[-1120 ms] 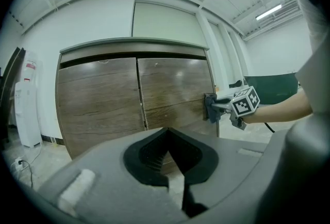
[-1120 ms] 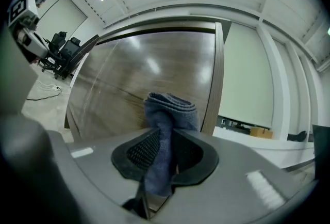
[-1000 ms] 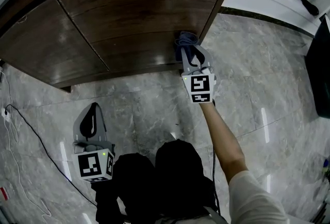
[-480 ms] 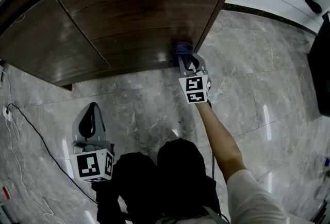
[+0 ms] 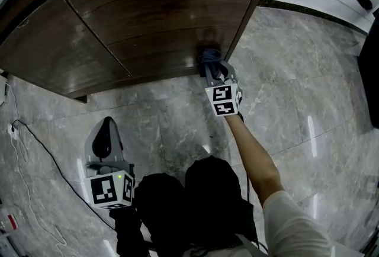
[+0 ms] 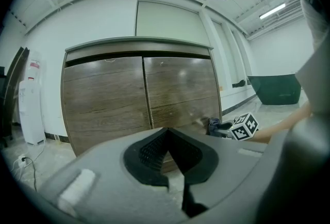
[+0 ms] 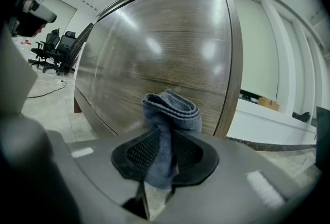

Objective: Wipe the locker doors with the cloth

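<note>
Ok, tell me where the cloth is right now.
Head view, right of centre: the cloth is shut in the right gripper, at the lower right corner of the right-hand locker door.

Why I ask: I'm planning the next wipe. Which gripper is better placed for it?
Right. The right gripper is shut on the cloth, which is at the right door's lower corner. The left gripper is shut and empty, back over the floor.
</note>
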Available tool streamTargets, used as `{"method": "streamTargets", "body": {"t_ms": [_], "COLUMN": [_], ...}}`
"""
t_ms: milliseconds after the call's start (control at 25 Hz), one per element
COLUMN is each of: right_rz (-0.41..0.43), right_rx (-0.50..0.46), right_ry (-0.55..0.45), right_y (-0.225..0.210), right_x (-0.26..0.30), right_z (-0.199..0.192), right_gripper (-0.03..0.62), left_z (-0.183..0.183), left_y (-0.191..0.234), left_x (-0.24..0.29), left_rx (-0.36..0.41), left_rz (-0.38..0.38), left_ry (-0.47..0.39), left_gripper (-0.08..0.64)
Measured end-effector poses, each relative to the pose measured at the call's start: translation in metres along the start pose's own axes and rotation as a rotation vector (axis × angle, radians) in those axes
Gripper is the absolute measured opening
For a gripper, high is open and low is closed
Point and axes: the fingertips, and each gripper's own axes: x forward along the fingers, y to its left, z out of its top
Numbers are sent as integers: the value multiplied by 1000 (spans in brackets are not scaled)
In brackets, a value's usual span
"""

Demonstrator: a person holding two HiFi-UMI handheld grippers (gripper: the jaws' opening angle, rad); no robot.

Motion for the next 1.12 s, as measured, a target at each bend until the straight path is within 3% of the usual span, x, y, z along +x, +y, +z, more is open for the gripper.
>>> {"method": "streamTargets", "body": {"t_ms": [1120], "right_rz": [-52], "right_rx": [-102], "right_ry": [-266], "right_y": [-26], "right_x": [-47], "right_z": [174], "right_gripper": [81], "left_z": [2], "left_y": [-3], "left_x": [-16], "left_rx": [-27], "left_rz": [-31], "left_ry": [-41], "left_gripper": [3]}}
